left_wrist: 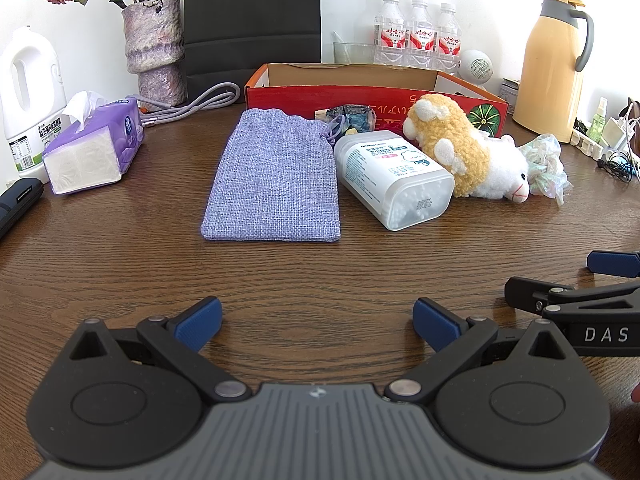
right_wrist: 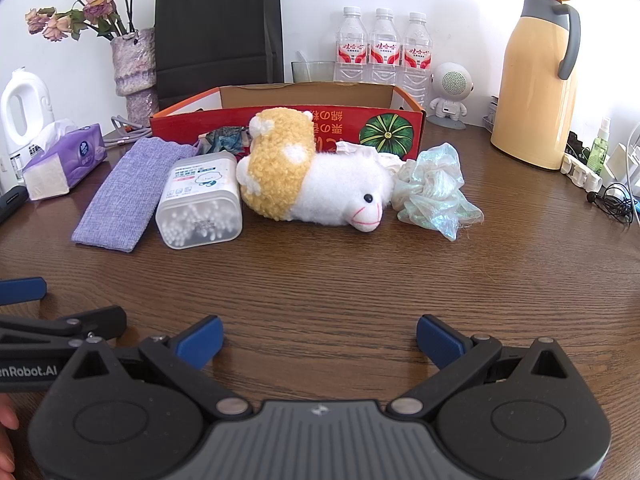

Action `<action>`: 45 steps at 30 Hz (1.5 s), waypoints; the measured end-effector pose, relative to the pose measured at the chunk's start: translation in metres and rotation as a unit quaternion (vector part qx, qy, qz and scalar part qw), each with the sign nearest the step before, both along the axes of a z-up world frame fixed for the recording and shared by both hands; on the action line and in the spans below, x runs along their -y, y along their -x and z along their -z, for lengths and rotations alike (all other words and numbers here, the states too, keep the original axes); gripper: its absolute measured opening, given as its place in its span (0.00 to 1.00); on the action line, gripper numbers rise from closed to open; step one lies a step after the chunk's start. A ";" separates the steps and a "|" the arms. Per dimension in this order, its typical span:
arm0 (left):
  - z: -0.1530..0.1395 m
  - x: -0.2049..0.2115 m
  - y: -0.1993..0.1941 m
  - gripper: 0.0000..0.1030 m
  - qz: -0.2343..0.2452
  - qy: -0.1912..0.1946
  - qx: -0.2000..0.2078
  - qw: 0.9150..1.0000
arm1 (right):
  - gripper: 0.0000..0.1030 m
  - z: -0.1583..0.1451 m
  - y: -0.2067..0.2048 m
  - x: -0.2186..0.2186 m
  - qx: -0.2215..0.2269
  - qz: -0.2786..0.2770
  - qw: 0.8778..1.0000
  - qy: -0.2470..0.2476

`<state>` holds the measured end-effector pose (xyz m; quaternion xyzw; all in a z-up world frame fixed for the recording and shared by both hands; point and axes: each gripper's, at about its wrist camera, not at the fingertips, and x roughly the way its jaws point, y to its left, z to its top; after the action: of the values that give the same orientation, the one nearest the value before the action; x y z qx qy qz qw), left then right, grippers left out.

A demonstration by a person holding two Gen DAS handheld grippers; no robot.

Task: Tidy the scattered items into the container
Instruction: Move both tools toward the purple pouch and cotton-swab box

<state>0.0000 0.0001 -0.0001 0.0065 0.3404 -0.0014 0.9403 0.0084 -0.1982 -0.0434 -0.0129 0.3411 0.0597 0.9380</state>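
Note:
A red cardboard box (left_wrist: 360,94) (right_wrist: 340,126) stands open at the back of the wooden table. In front of it lie a purple cloth pouch (left_wrist: 274,176) (right_wrist: 124,196), a white cotton-swab box (left_wrist: 390,176) (right_wrist: 202,200), a yellow-and-white plush sheep (left_wrist: 464,152) (right_wrist: 316,180), an iridescent crumpled wrap (left_wrist: 546,166) (right_wrist: 436,188) and a dark crumpled wrapper (left_wrist: 352,114) (right_wrist: 224,138). My left gripper (left_wrist: 318,326) is open and empty, well short of the pouch. My right gripper (right_wrist: 320,344) is open and empty, short of the sheep.
A tissue pack (left_wrist: 94,146), white jug (left_wrist: 28,96), vase of dried roses (left_wrist: 156,52) and grey cable (left_wrist: 192,106) stand at the left. Water bottles (right_wrist: 384,48), a small robot speaker (right_wrist: 450,94), a yellow thermos (right_wrist: 538,80) and a power strip (right_wrist: 584,172) stand at the right.

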 end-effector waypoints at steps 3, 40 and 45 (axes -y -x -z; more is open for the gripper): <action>0.000 0.000 0.000 1.00 0.000 0.000 0.000 1.000 | 1.00 0.000 0.000 0.000 0.000 0.000 1.000 0.000; 0.000 0.001 0.003 1.00 -0.003 0.000 0.000 1.000 | 1.00 0.001 -0.001 -0.001 -0.001 0.000 1.000 0.001; -0.002 -0.001 0.002 1.00 -0.005 0.000 0.001 1.000 | 1.00 0.001 0.000 -0.001 -0.004 -0.001 1.000 0.006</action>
<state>-0.0022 0.0006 0.0014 0.0049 0.3393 0.0035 0.9407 0.0089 -0.1975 -0.0441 -0.0183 0.3450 0.0585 0.9366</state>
